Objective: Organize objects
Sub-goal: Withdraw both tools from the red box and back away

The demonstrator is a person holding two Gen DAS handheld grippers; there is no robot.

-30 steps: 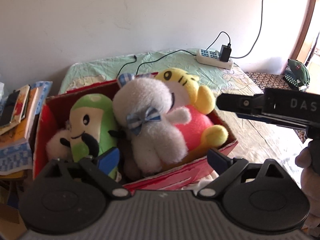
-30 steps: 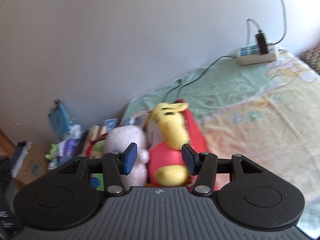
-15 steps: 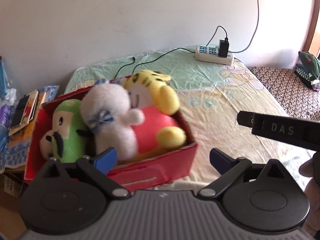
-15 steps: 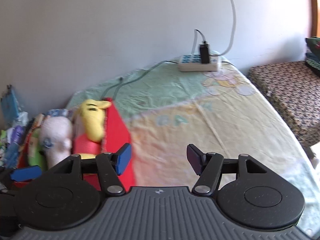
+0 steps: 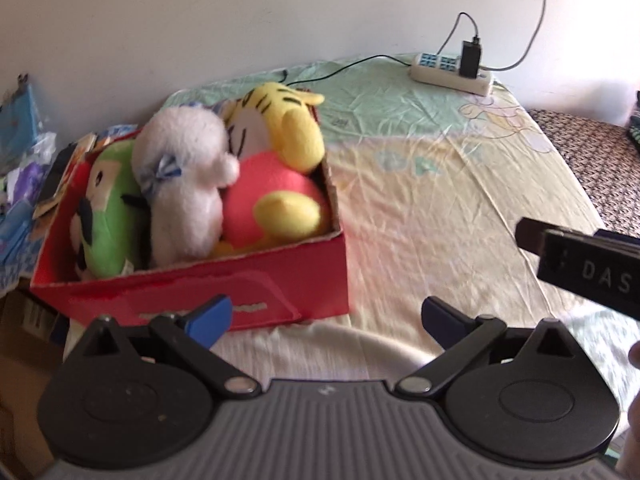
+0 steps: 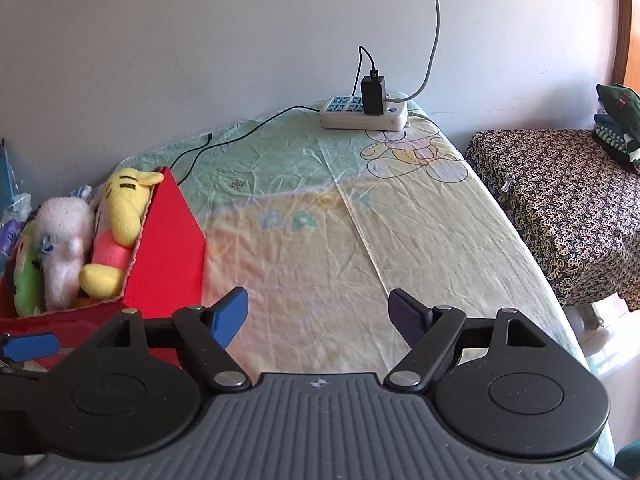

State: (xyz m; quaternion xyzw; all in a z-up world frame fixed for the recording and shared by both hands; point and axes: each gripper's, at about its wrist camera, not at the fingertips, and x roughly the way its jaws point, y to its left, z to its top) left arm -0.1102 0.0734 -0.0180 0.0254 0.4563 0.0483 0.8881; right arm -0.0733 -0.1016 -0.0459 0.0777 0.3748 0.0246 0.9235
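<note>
A red cardboard box [image 5: 256, 276] stands at the left end of the bed and also shows in the right wrist view [image 6: 168, 248]. It holds a yellow tiger plush with a pink belly [image 5: 276, 168], a white plush with a blue bow [image 5: 184, 184] and a green plush [image 5: 108, 208]. My left gripper [image 5: 324, 316] is open and empty, a short way in front of the box. My right gripper [image 6: 318, 312] is open and empty over the bare sheet, to the right of the box. Its side shows at the right edge of the left wrist view [image 5: 588, 268].
A white power strip [image 6: 364, 114] with a black charger and cables lies at the bed's far end by the wall. Books and clutter [image 5: 24, 184] are stacked left of the box. A patterned table [image 6: 560, 200] with folded clothes stands to the right.
Both grippers have pulled back and away from the box. The right gripper has swung right, off the plush toys and over the bare sheet. The toys stay in the box.
</note>
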